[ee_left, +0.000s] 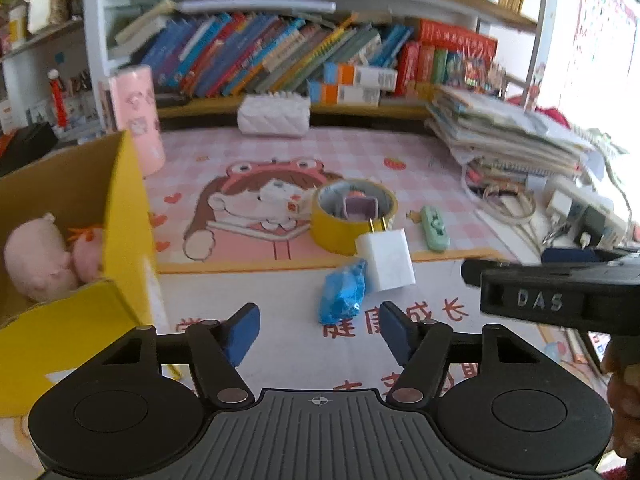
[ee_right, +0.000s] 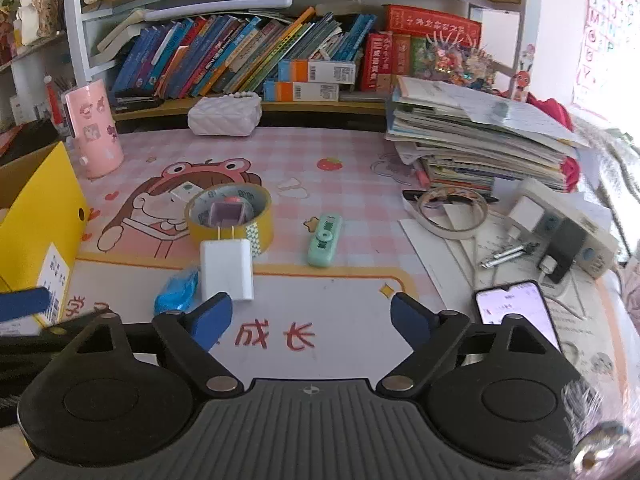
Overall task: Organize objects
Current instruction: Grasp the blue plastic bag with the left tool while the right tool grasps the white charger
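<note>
On the pink desk mat lie a white plug adapter (ee_left: 386,261) (ee_right: 227,267), a crumpled blue wrapper (ee_left: 343,294) (ee_right: 177,291), a yellow tape roll (ee_left: 352,213) (ee_right: 231,215) with a small purple item inside, and a mint green case (ee_left: 434,227) (ee_right: 325,240). A yellow cardboard box (ee_left: 126,216) (ee_right: 38,216) at the left holds pink plush toys (ee_left: 38,258). My left gripper (ee_left: 319,334) is open just short of the blue wrapper, nothing between its blue pads. My right gripper (ee_right: 311,322) is open over bare mat, to the right of the adapter.
A pink cylinder (ee_right: 94,130) and white quilted pouch (ee_right: 224,116) stand at the back below a bookshelf. A stack of papers (ee_right: 480,136), a clear tape ring (ee_right: 452,212), a power strip (ee_right: 560,232) and a phone (ee_right: 516,312) crowd the right side.
</note>
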`<state>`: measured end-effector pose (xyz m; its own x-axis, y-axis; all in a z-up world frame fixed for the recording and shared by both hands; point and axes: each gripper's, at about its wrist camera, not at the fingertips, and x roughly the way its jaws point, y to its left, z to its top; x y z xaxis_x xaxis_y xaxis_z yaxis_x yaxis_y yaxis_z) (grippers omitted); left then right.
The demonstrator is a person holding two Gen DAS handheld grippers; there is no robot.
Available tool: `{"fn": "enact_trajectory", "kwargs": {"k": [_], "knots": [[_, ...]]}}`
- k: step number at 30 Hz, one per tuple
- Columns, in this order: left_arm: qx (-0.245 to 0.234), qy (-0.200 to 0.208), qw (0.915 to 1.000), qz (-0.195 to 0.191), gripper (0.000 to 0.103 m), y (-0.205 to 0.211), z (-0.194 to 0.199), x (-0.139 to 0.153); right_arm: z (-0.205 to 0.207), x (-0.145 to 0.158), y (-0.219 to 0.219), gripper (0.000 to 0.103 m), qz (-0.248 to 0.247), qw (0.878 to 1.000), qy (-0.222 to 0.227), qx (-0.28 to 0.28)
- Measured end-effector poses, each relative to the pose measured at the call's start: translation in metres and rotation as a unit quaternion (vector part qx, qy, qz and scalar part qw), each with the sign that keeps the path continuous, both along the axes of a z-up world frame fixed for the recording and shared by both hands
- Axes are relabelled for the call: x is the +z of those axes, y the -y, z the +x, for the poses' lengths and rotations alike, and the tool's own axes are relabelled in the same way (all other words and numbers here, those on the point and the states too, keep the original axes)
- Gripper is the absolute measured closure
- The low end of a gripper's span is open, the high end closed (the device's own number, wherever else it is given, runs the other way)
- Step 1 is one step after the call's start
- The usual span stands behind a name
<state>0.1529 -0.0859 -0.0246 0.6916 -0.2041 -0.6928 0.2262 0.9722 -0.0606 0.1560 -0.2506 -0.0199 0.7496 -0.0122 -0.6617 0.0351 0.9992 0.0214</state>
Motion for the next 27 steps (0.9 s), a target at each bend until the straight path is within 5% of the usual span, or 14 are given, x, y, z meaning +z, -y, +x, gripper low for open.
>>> {"fn": "enact_trajectory", "kwargs": {"k": [20,27], "knots": [[-0.018,-0.071,0.9954,0.061,0.073,0.044,0.07,-0.045,0.046,-0.002,0.021,0.026,0.053,0.998,0.008,0.04],[0.008,-0.056,0.9977,0.037,0.075,0.026,0.061,-0.032,0.055,-0.007,0.016,0.026,0.066,0.996,-0.004,0.061]]}}
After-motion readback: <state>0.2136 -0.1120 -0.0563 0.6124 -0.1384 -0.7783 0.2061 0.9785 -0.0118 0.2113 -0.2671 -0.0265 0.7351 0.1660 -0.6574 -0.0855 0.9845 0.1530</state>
